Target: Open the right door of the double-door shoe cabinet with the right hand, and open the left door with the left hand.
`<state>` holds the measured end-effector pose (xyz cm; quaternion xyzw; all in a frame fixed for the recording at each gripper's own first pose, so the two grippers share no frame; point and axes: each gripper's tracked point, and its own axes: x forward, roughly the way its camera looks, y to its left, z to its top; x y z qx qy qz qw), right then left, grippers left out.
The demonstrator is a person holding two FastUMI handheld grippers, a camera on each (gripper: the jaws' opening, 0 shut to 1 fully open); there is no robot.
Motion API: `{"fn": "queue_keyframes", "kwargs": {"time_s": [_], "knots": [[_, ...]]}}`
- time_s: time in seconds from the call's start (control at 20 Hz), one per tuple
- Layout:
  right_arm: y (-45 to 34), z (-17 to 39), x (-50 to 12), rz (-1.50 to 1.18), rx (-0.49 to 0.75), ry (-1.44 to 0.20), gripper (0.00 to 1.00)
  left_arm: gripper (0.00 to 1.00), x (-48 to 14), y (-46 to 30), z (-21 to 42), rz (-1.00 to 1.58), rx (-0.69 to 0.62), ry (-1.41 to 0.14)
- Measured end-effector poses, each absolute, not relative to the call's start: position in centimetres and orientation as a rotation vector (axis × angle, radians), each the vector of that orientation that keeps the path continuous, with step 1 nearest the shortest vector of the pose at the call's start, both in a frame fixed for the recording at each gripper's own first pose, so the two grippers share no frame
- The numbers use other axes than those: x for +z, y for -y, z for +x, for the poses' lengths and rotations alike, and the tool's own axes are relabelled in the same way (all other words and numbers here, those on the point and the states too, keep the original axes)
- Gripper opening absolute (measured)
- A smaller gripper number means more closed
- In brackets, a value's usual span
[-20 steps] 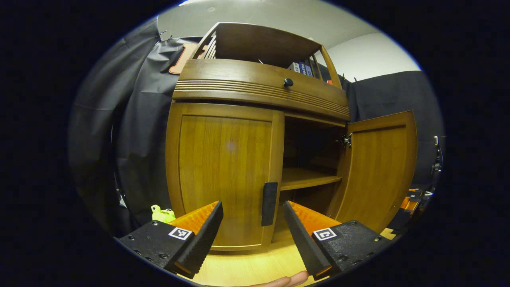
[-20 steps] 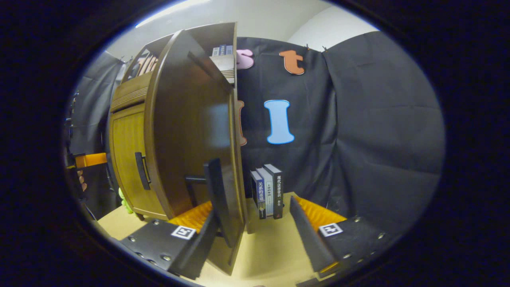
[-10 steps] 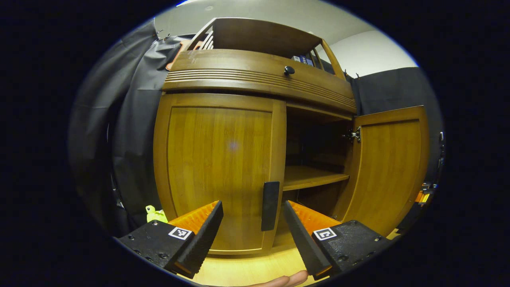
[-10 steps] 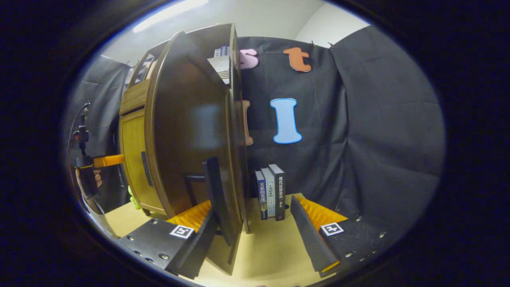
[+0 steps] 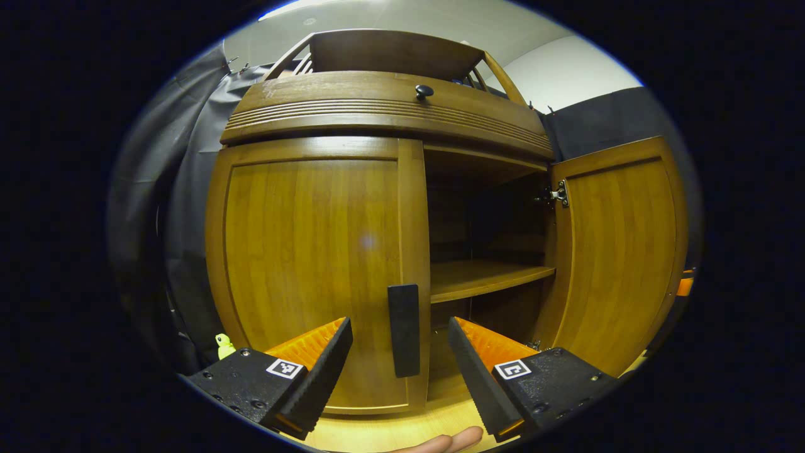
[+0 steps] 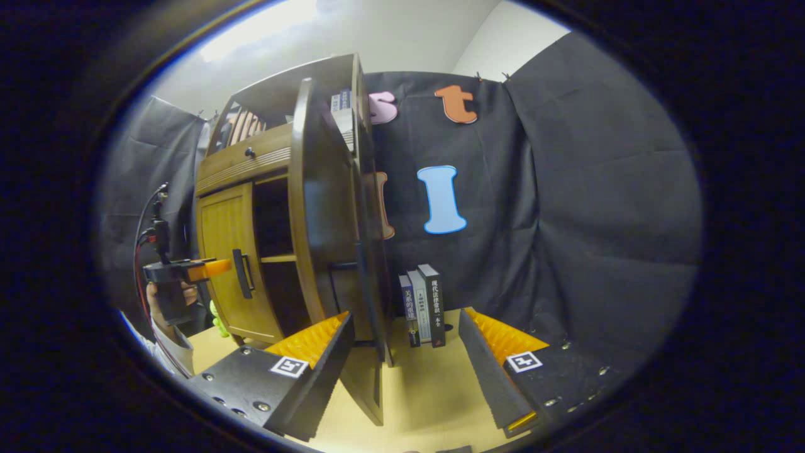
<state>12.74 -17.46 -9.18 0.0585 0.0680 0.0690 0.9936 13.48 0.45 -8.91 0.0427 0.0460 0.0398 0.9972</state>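
Pale wooden bench (image 5: 402, 431): double-door shoe cabinet (image 5: 377, 113). Right door (image 5: 619, 251) swung wide; right claw (image 6: 402, 371) released, empty. Left door (image 5: 308, 264) closed; left claw (image 5: 399, 371) spread before its handle (image 5: 403, 329). Advice: centre, clamp squarely, pull along the hinge arc.

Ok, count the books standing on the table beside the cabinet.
3, upright in a row on the table, just right of the open right door: books. The door may hide others.

Warm overhead light, strong fisheye bending, cabinet interior (image 5: 497, 226) perhaps underexposed
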Motion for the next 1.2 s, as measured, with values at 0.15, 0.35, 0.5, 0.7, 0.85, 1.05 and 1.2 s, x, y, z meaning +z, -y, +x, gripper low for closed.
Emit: {"fn": "queue_keyframes", "kwargs": {"time_s": [0.15,0.35,0.5,0.7,0.85,1.05,1.2], "knots": [[14.5,10.2,-8.2,0.086,0.169,-0.099,0.99,0.93,-10.9,-0.8,15.1,0.085,0.106,-0.112],[9.0,5.9,-6.4,0.056,0.208,0.010,0.99,0.90,-12.4,-1.1,17.9,0.072,0.135,-0.081],[6.2,3.4,-6.7,0.040,0.186,0.012,0.94,0.79,-13.5,-2.0,18.7,0.057,0.189,-0.081],[3.8,0.8,-8.0,0.036,0.145,0.005,0.97,0.48,-12.7,-2.0,19.1,0.049,0.207,-0.030],[4.3,-1.8,-8.6,-0.001,0.093,0.035,0.94,0.35,-12.9,-2.0,19.3,0.014,0.205,-0.021],[6.1,-3.1,-6.6,0.022,0.039,0.075,0.97,0.37,-12.9,-2.0,19.5,0.025,0.200,-0.050],[6.6,-3.3,-6.7,-0.014,0.024,0.063,0.96,0.36,-13.0,-1.9,19.6,-0.006,0.204,-0.088]]}}
